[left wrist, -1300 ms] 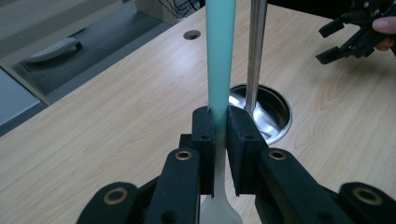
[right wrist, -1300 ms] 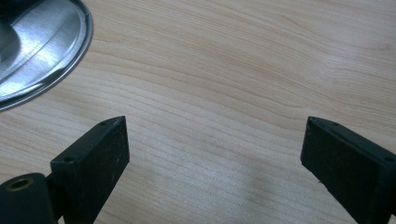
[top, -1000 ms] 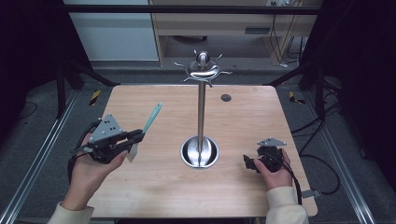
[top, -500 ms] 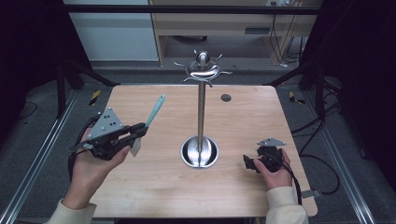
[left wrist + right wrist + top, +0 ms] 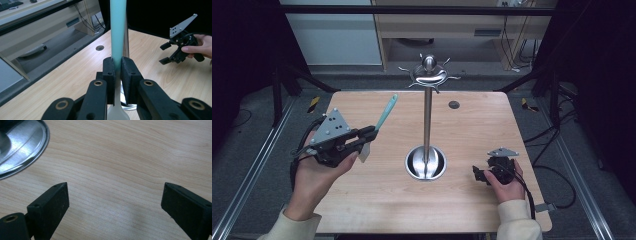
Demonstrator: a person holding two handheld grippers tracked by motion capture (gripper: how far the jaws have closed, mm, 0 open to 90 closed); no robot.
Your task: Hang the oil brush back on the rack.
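Partly hidden: spatula (image 5: 118, 30) blade behind left gripper (image 5: 117, 75), handle cropped.

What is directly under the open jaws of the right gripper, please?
Bare wooden table lies under the right gripper, with the metal stand's round base off to one side. Nothing sits between its jaws; the table beneath the jaws themselves is covered.

grey floor (image 5: 257, 150), wooden cabinet (image 5: 452, 25) behind, dark surroundings

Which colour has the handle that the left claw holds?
Light turquoise handle, clearest in the left gripper view.
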